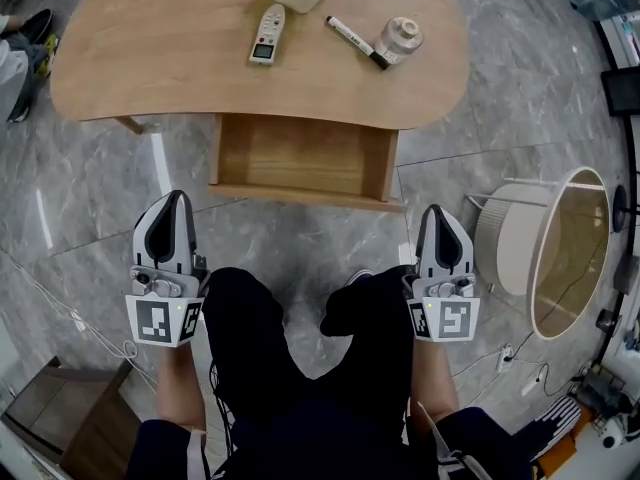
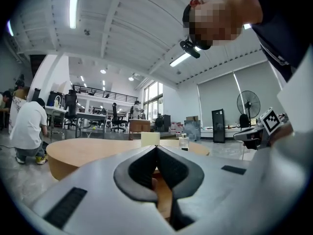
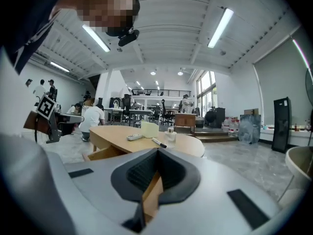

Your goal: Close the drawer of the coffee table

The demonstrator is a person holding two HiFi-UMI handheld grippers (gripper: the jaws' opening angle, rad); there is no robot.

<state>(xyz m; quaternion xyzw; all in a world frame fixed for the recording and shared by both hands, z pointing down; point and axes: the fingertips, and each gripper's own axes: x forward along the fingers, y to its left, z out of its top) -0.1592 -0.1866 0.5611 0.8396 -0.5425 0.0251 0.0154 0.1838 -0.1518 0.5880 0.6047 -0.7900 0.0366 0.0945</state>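
Two claws hang just short of the open drawer (image 1: pixel 290 156). The left claw (image 1: pixel 178 198) is off the drawer's left front corner and the right claw (image 1: pixel 438 210) off its right front corner, and neither touches it. Each claw is closed, its tips meeting with nothing between them.

The drawer stands pulled out from under the worktop (image 1: pixel 150 63) toward the person, and its wooden inside looks bare. The closing push seems not yet begun, so this is the approach. Next, the closed tips need to meet the drawer's front board and press evenly away from the person, because a lopsided shove could skew the drawer.

Beyond the drawer, on the worktop, lie a handheld device (image 1: pixel 267 35) with a small screen, a marker pen (image 1: pixel 356 42) and a small jar (image 1: pixel 398 38). Any print on them is too small to read.
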